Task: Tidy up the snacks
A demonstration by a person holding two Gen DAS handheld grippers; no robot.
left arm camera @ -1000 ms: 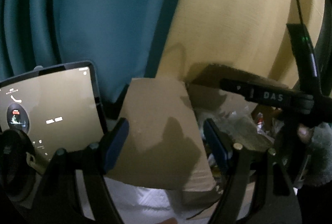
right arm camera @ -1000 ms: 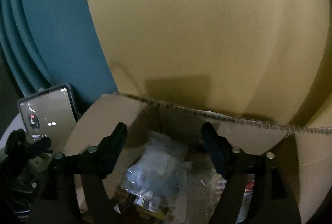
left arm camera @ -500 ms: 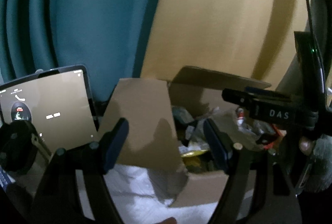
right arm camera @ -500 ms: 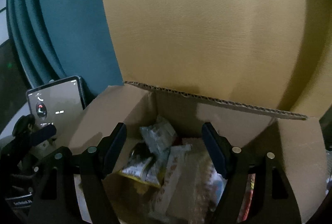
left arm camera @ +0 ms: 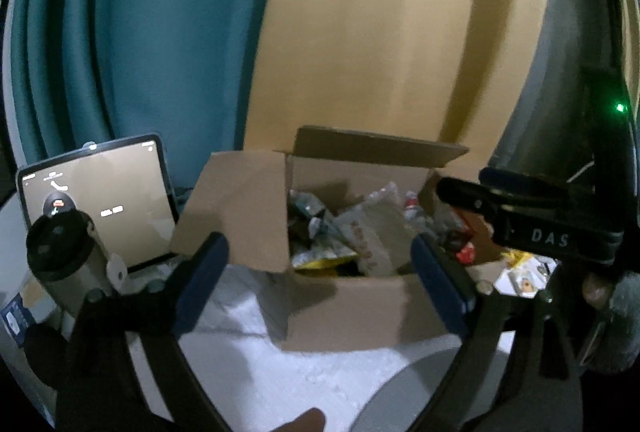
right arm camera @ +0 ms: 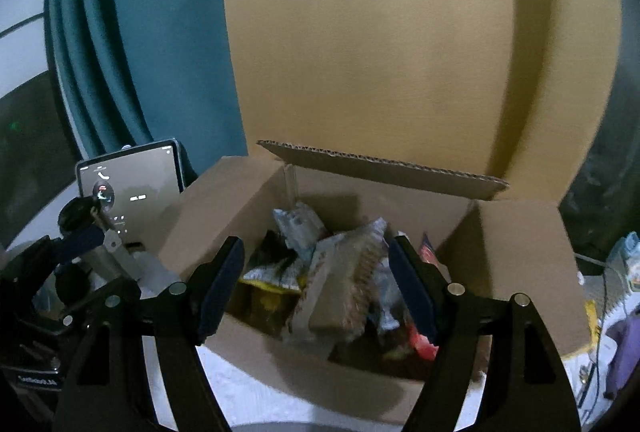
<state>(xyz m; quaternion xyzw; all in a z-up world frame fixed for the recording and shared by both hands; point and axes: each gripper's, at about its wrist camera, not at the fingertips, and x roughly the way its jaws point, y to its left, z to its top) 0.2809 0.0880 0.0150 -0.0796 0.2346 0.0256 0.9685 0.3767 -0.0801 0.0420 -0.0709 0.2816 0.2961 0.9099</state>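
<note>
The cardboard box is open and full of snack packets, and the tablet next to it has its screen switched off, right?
Not quite. The tablet beside the cardboard box has its screen on: the left wrist view shows lit icons and marks on it. The rest holds: the box is open, flaps up, with snack packets piled inside.

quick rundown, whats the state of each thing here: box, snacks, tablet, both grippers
cardboard box: open, flaps up
snack packets: heaped loose inside the box
tablet: propped up, screen lit
left gripper: jaws have just been opening, nothing between them
right gripper: open, empty
</note>
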